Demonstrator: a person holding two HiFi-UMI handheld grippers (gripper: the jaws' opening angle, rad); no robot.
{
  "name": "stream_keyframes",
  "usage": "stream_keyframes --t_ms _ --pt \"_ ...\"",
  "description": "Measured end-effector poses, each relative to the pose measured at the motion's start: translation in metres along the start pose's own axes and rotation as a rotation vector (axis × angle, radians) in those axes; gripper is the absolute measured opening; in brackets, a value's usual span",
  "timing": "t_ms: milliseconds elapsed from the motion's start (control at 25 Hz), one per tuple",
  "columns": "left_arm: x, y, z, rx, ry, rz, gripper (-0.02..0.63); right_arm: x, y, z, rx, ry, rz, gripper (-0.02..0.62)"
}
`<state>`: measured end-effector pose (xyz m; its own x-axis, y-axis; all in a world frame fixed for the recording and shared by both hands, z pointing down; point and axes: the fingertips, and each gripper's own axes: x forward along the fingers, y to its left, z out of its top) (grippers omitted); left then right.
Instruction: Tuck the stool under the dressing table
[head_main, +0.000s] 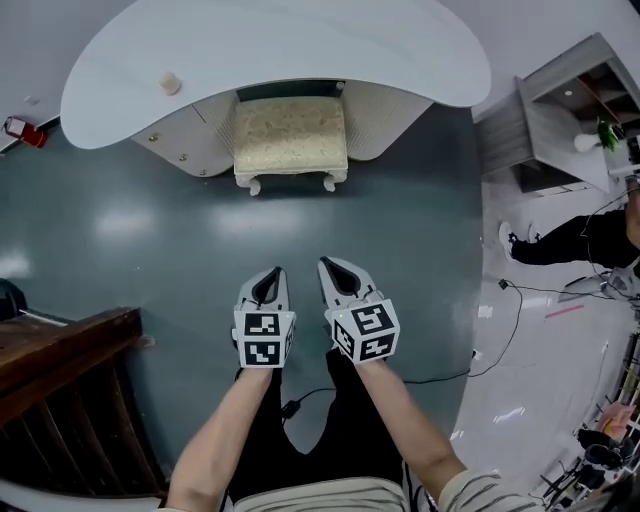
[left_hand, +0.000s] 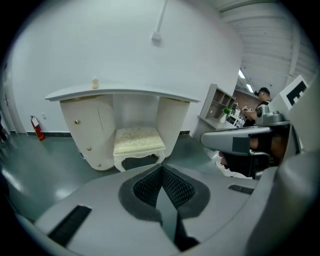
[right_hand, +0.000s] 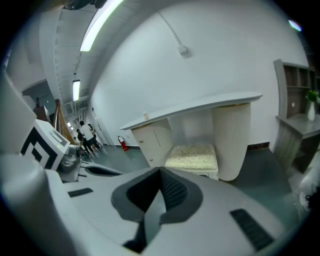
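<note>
Red extinguisher (head_main: 24, 131) left of dressing table (head_main: 300, 40); grey shelf unit (head_main: 560, 110) right.

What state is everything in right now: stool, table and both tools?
Stool: upright, in the gap between the table's pedestals, front legs just past them.
Table: standing against the wall, nothing touching it.
Doors: shut.
Left tool: shut, empty, well short of the stool.
Right tool: shut, empty, well short of the stool.
</note>
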<state>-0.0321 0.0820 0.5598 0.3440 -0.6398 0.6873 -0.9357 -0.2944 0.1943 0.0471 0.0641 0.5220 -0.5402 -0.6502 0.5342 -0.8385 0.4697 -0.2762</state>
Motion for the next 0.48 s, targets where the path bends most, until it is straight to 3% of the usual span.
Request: stream_keyframes --t_ms 240,480 --pt "-0.058 -0.018 0.027 -0.086 -0.074 0.005 0.006 -0.050 0.032 0.031 -0.035 -0.037 -0.012 0.012" --pt "-0.113 -0.035 0.063 -0.065 -0.154 -0.008 0.006 -0.097 0.064 0.071 -0.092 -0.090 -0.021 0.012"
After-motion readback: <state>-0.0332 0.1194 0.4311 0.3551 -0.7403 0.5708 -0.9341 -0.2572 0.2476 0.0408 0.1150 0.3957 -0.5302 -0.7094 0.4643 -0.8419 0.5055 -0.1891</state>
